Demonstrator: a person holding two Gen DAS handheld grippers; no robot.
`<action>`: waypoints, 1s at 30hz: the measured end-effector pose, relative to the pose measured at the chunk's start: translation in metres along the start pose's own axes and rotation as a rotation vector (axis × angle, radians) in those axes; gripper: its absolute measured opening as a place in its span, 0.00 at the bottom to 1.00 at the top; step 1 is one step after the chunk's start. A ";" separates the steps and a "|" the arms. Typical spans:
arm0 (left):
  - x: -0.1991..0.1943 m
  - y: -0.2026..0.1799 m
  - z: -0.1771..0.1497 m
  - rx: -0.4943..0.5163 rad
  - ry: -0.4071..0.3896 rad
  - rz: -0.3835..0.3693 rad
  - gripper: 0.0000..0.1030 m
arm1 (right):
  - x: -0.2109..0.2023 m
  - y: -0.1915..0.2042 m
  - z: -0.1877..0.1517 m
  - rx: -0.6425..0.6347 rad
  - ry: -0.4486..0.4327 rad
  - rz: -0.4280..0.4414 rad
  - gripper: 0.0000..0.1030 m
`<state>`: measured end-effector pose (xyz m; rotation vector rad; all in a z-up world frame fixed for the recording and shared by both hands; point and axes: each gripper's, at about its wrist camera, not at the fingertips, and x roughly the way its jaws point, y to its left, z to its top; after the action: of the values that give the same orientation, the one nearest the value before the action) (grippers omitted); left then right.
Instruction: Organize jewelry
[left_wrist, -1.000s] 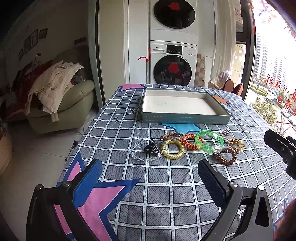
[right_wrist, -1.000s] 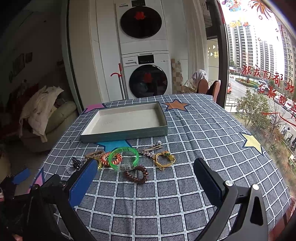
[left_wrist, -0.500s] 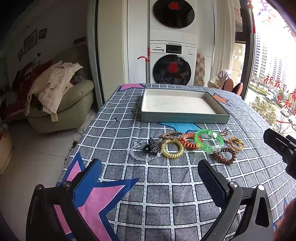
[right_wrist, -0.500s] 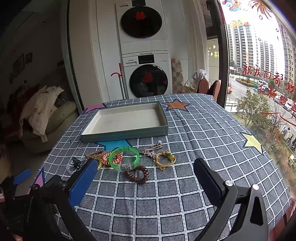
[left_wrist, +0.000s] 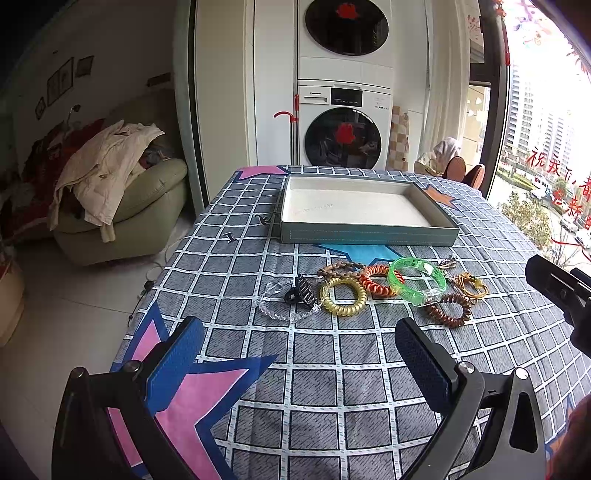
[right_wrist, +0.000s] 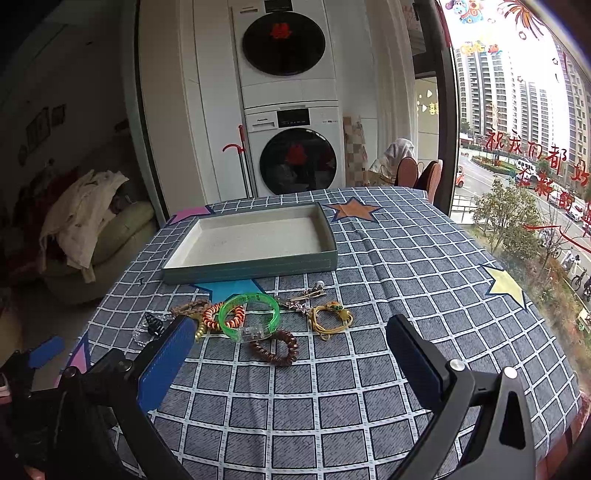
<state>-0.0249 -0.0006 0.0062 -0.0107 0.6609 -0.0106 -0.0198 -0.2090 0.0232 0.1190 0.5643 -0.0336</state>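
The jewelry lies in a loose row on the checked tablecloth (left_wrist: 332, 369), just in front of the shallow tray (left_wrist: 365, 236) and none of it inside. From the left wrist view, left to right: a clear bead bracelet (left_wrist: 275, 308) with a black claw clip (left_wrist: 301, 291) resting on it, a gold coil band (left_wrist: 343, 301), a braided brown band (left_wrist: 340, 267), an orange coil band (left_wrist: 376, 280), a green translucent bangle (left_wrist: 417, 280), a brown coil band (left_wrist: 448, 310) and a yellow cord bracelet (left_wrist: 471, 288). Several pieces overlap or touch: the green bangle lies over the orange coil and against the brown coil. A small silver piece (right_wrist: 301, 301) sits behind the bangle; its form is too small to identify.

The tray is empty, its open face up and its long side toward the row, evidently set there as the destination.

The left gripper (left_wrist: 299, 354) hangs above the cloth short of the row, jaws spread wide with nothing between them. The right gripper (right_wrist: 291, 354) is likewise spread and empty, with the brown coil and green bangle framed between its fingers.

Judgement: the task has not begun in effect; no piece is stowed. The overlaps suggest outer, free-lying pieces are the easier first picks; pulling the bangle risks dragging its neighbours.
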 end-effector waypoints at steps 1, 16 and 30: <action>0.001 0.000 0.000 0.001 0.000 0.001 1.00 | 0.000 0.000 0.000 0.000 0.001 0.001 1.00; 0.009 -0.002 0.000 -0.002 0.013 -0.003 1.00 | 0.004 0.000 -0.001 -0.003 0.011 0.002 1.00; 0.046 0.021 0.016 -0.038 0.127 -0.054 1.00 | 0.042 -0.013 0.004 0.022 0.159 0.023 1.00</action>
<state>0.0211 0.0201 -0.0095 -0.0652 0.7871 -0.0514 0.0166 -0.2227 0.0026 0.1508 0.7209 -0.0079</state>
